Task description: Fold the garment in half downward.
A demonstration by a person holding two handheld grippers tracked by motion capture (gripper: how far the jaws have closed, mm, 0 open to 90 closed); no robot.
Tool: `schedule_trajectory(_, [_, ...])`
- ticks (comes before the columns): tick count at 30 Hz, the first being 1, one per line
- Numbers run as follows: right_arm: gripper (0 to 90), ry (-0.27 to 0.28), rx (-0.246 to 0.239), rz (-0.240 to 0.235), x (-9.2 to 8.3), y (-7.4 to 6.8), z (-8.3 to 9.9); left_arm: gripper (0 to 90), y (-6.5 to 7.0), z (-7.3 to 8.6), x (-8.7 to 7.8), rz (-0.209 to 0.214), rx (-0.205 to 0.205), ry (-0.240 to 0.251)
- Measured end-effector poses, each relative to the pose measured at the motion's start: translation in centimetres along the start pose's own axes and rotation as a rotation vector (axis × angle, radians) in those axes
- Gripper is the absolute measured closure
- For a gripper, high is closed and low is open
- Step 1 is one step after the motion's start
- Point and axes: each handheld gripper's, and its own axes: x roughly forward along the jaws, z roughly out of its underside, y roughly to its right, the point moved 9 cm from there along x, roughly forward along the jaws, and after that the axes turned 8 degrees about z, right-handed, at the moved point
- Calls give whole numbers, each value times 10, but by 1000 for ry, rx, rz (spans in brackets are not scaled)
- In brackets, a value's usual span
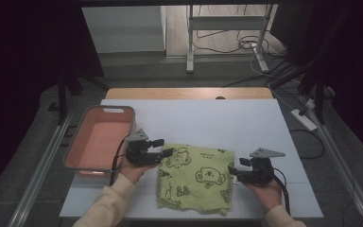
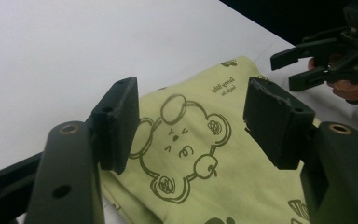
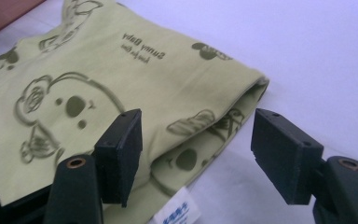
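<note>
Green cloth (image 1: 196, 177), folded into a rough square with layers showing at its right edge, lies flat on the white desk (image 1: 227, 123) near the front edge. Dark cartoon bear prints and small lettering on top; white label tag at one folded corner.

Soft matt cloth (image 1: 196, 177), pale green with darker printed bears, folded double, lying between both grippers. Woven white label (image 3: 177, 214) at its hem, just by the right gripper (image 1: 235, 169). Matt black plastic jaws on the left gripper (image 1: 166, 146) too, edges slightly chipped, brass-looking rivets. Smooth matt white board (image 1: 246, 123) underneath. Smooth pink plastic bin (image 1: 99, 137), grey rim, left of the left gripper.
</note>
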Motion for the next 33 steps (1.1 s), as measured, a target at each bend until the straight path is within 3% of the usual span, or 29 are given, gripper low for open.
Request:
schedule_trajectory(11, [303,-11,19,40,26,6,-13,361,0,1,1,2,1,-6])
schedule_trajectory(13, [291,-23,22,76,34,11,-14,360,0,1,1,4,-1,-5])
schedule_trajectory(20, [301,-56,38,82,45,19,-10,360,1,1,1,6,1,-6])
schedule_trajectory(21, [329,-54,9,85,47,18,-11,360,1,1,1,7,2,-6])
schedule_trajectory(23, [344,-55,-5,92,48,17,-11,360,1,1,1,7,0,-5])
schedule_trajectory(27, [458,-49,-35,107,49,16,-11,358,1,0,1,11,-3,-3])
schedule_trajectory(29, [587,-51,-43,100,49,14,-11,357,0,0,2,11,-3,-4])
schedule_trajectory(31, [626,-50,-49,98,48,14,-11,357,0,1,2,12,-2,-6])
schedule_trajectory(33, [778,-54,-70,79,47,10,-10,357,1,1,2,12,-1,-7])
